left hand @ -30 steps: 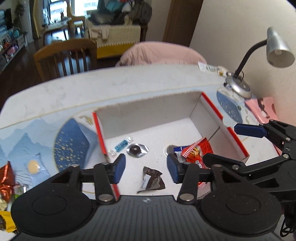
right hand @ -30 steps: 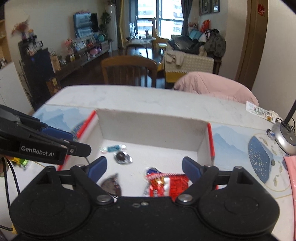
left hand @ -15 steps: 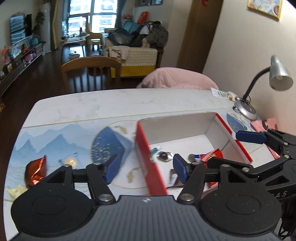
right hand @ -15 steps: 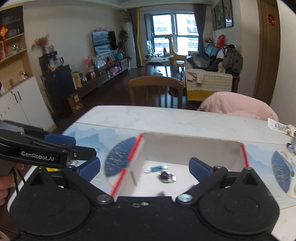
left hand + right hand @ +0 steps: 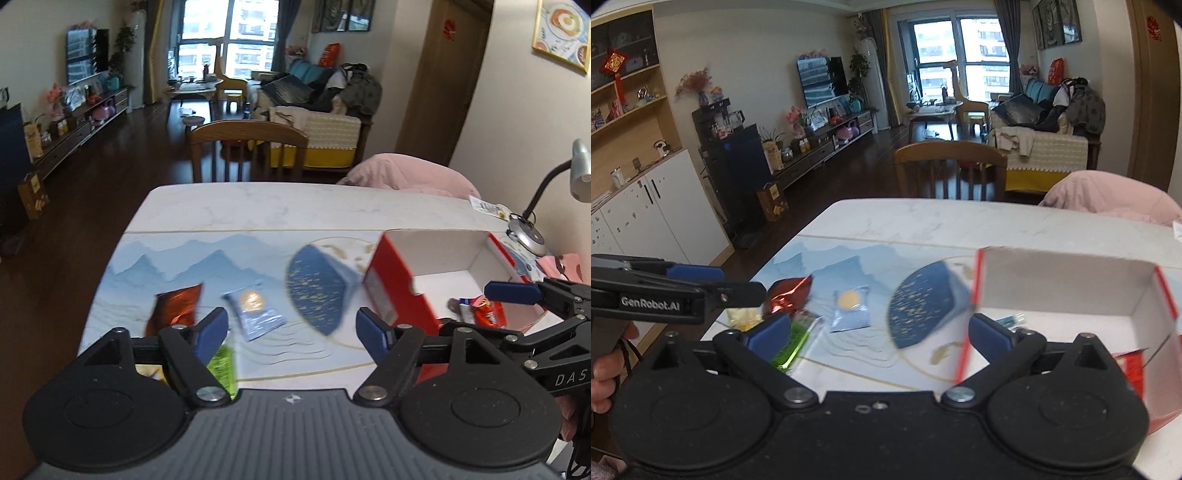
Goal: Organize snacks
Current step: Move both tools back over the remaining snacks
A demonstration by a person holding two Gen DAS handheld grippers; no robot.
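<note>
Snacks: red foil packet (image 5: 177, 306), blue sachet (image 5: 255, 312), green pack (image 5: 221, 369) on table (image 5: 258, 210), 9 o'clock of red box (image 5: 399, 291).
Left gripper (image 5: 291, 332): released, empty.
Right gripper (image 5: 879, 332): released, empty.

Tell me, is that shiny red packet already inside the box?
No, the red packet lies on the table, well to the left of the box, beside a blue packet.

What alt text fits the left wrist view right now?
The open left gripper hovers empty over a table mat holding loose snacks: a red foil packet, a blue sachet and a green packet. A red box sits right.
</note>
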